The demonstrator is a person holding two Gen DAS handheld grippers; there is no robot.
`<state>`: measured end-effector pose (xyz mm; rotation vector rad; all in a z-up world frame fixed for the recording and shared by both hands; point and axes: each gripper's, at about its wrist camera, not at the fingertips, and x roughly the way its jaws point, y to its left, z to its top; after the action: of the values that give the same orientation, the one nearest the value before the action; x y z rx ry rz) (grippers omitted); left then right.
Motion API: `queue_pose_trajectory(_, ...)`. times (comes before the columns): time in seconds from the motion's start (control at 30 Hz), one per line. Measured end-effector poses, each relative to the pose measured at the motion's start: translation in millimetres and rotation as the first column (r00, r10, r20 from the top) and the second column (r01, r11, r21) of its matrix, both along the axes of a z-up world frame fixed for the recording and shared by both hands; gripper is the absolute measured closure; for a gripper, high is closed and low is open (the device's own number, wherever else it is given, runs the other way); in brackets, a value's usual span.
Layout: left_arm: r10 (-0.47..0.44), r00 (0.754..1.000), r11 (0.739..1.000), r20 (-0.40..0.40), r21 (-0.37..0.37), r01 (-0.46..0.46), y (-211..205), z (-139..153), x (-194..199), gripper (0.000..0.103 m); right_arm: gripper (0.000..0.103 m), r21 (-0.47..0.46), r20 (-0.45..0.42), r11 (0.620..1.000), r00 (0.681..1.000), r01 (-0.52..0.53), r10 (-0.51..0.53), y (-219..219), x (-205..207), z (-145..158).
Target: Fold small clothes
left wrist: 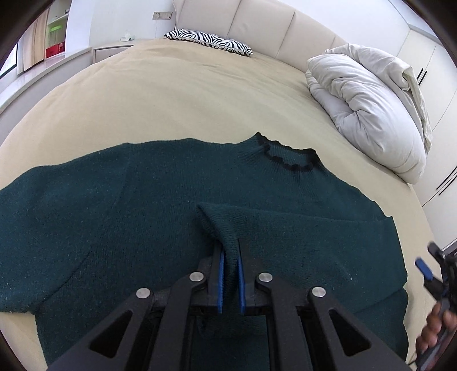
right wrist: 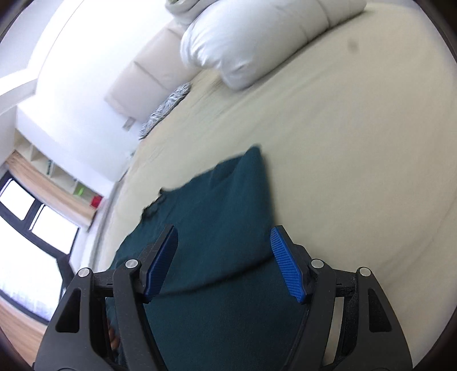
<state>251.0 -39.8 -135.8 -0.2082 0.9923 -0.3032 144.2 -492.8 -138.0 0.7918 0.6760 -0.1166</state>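
Note:
A dark green knit sweater (left wrist: 148,199) with a black-trimmed collar (left wrist: 288,155) lies spread on the beige bed (left wrist: 171,94). My left gripper (left wrist: 230,254) is shut on the cuff of the right sleeve (left wrist: 225,225), which is folded over the sweater's body. My right gripper (right wrist: 224,251) is open and empty, hovering above the sweater (right wrist: 211,228) near its edge; the right wrist view is blurred. The right gripper also shows at the right edge of the left wrist view (left wrist: 428,268), held by a hand.
A rumpled white duvet (left wrist: 368,108) lies at the bed's right side and also shows in the right wrist view (right wrist: 257,37). A zebra-print pillow (left wrist: 208,41) sits by the padded headboard (left wrist: 257,25). Shelves (left wrist: 54,37) stand at the far left.

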Motion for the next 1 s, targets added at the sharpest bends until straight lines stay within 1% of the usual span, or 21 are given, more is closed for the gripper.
queue_pose_trajectory(0.1, -0.002, 1.0, 1.0, 0.002, -0.001, 0.002, -0.8, -0.7, -1.7, 0.094, 0.04, -0.057, -0.045, 0.998, 0.999, -0.026, 0.023, -13.1, 36.9, 3.6)
queue_pose_trajectory(0.13, -0.001, 1.0, 1.0, 0.0, -0.003, 0.001, -0.6, -1.1, -1.2, 0.094, 0.041, -0.077, -0.08, 0.996, 0.996, -0.033, 0.027, -15.7, 51.8, 1.2)
queue_pose_trajectory(0.27, -0.004, 1.0, 1.0, -0.003, -0.005, 0.004, -2.8, -0.8, 0.9, 0.094, 0.048, -0.077, -0.172, 0.991, 0.981, -0.105, 0.091, -19.7, 102.0, -18.3)
queue_pose_trajectory(0.3, -0.007, 1.0, 1.0, -0.002, -0.005, 0.007, -2.1, -0.6, 0.2, 0.094, 0.059, -0.08, -0.209, 0.99, 0.973, -0.117, 0.098, -19.9, 112.4, -27.1)
queue_pose_trajectory(0.33, -0.01, 1.0, 1.0, 0.0, -0.006, 0.01, -1.5, 0.0, -0.2, 0.094, 0.075, -0.084, -0.241, 0.988, 0.965, -0.129, 0.106, -19.8, 121.1, -36.1)
queue_pose_trajectory(0.37, -0.011, 1.0, 1.0, 0.001, -0.01, 0.011, -1.0, 0.9, -0.7, 0.094, 0.082, -0.113, -0.261, 0.985, 0.961, -0.129, 0.096, -19.6, 125.5, -40.5)
queue_pose_trajectory(0.4, -0.013, 1.0, 1.0, 0.008, -0.015, 0.013, -1.9, 3.5, -1.0, 0.095, 0.093, -0.148, -0.261, 0.982, 0.962, -0.121, 0.079, -19.8, 127.8, -41.9)
queue_pose_trajectory(0.43, -0.016, 1.0, 1.0, 0.021, -0.018, 0.016, -3.0, 7.3, -2.8, 0.095, 0.096, -0.145, -0.254, 0.982, 0.964, -0.117, 0.078, -21.9, 128.1, -41.8)
queue_pose_trajectory(0.47, -0.021, 0.999, 1.0, 0.038, -0.017, 0.022, -5.4, 11.8, -5.0, 0.095, 0.096, -0.134, -0.251, 0.984, 0.965, -0.114, 0.077, -23.7, 128.2, -41.4)
queue_pose_trajectory(0.53, -0.042, 0.997, 0.999, 0.065, -0.003, 0.042, -13.9, 16.1, -6.2, 0.095, 0.097, -0.166, -0.241, 0.979, 0.968, -0.117, 0.075, -24.3, 127.2, -34.7)
queue_pose_trajectory(0.57, -0.046, 0.997, 0.999, 0.065, 0.015, 0.045, -17.0, 13.4, -4.7, 0.095, 0.097, -0.183, -0.234, 0.976, 0.969, -0.119, 0.074, -23.8, 126.5, -30.8)
queue_pose_trajectory(0.6, -0.045, 0.998, 0.999, 0.042, 0.029, 0.044, -19.2, 5.1, -0.5, 0.095, 0.097, -0.19, -0.226, 0.975, 0.972, -0.114, 0.07, -25.1, 125.7, -27.7)
queue_pose_trajectory(0.63, -0.036, 0.999, 0.999, 0.022, 0.021, 0.035, -17.7, -3.3, 2.8, 0.094, 0.098, -0.183, -0.22, 0.977, 0.973, -0.106, 0.064, -27.8, 124.5, -26.8)
queue_pose_trajectory(0.67, -0.026, 0.999, 1.0, 0.02, -0.006, 0.027, -13.3, -8.3, 4.1, 0.094, 0.098, -0.174, -0.227, 0.98, 0.972, -0.097, 0.056, -31.3, 123.3, -29.3)
queue_pose_trajectory(0.7, -0.024, 0.999, 1.0, 0.023, -0.019, 0.024, -11.1, -8.1, 4.0, 0.094, 0.098, -0.153, -0.247, 0.984, 0.968, -0.089, 0.049, -36.5, 124.4, -39.8)
queue_pose_trajectory(0.77, -0.026, 0.999, 0.999, 0.026, -0.027, 0.026, -9.4, -6.5, 4.1, 0.094, 0.098, -0.103, -0.223, 0.99, 0.972, -0.092, 0.067, -47.5, 120.7, -49.7)
queue_pose_trajectory(0.8, -0.029, 0.999, 0.999, 0.03, -0.024, 0.03, -9.4, -6.0, 4.0, 0.093, 0.097, -0.08, -0.204, 0.993, 0.976, -0.09, 0.072, -50.4, 117.7, -49.5)
queue_pose_trajectory(0.83, -0.028, 0.999, 0.999, 0.031, -0.025, 0.029, -8.9, -6.0, 3.8, 0.092, 0.092, -0.076, -0.198, 0.993, 0.977, -0.09, 0.073, -51.5, 114.2, -47.3)
queue_pose_trajectory(0.87, -0.025, 0.999, 0.999, 0.03, -0.03, 0.026, -7.9, -6.3, 3.6, 0.091, 0.092, -0.091, -0.205, 0.992, 0.976, -0.085, 0.065, -51.9, 108.8, -42.8)
queue_pose_trajectory(0.93, -0.02, 0.999, 0.999, 0.029, -0.034, 0.021, -7.3, -7.2, 3.1, 0.09, 0.081, -0.085, -0.212, 0.993, 0.976, -0.076, 0.057, -52.5, 93.7, -35.1)
queue_pose_trajectory(1.0, -0.017, 0.999, 1.0, 0.036, -0.024, 0.018, -8.3, -7.9, 1.9, 0.09, 0.074, -0.07, -0.207, 0.994, 0.976, -0.079, 0.063, -48.3, 74.7, -28.1)
